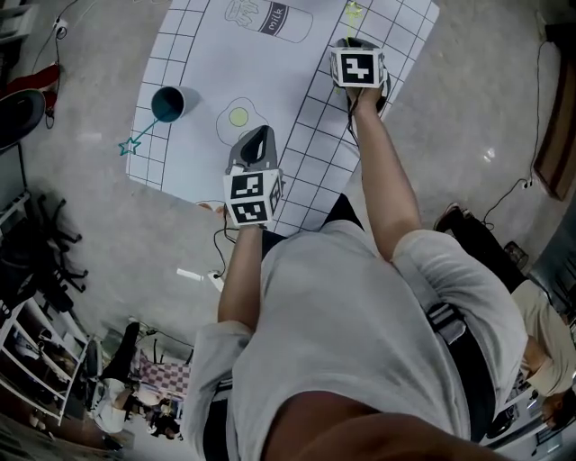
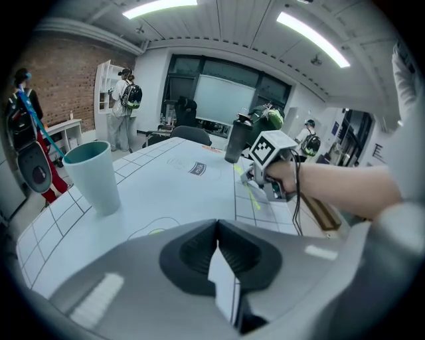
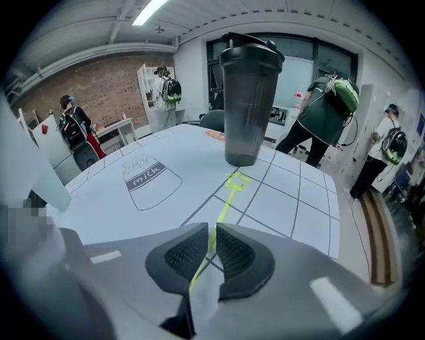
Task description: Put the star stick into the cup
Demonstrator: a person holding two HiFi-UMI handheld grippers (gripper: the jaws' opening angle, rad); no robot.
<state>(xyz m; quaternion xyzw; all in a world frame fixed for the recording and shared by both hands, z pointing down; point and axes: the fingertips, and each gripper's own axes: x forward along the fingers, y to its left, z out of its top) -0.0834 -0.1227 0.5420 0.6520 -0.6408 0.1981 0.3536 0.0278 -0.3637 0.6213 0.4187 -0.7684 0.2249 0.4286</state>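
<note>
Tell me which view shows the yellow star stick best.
The right gripper view: the yellow star stick runs clearly from between the jaws to its star. The left gripper view shows a faint streak; the head view shows only its star.

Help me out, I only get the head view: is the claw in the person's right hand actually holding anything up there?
Observer: Not gripping yet. In the right gripper view, the jaws of the right gripper stand slightly apart, with the yellow star stick lying on the mat and running between them.
Operator: And the other claw, the one nearer the person?
Observer: The left gripper view shows the left gripper shut, its jaws together with nothing between them.
</note>
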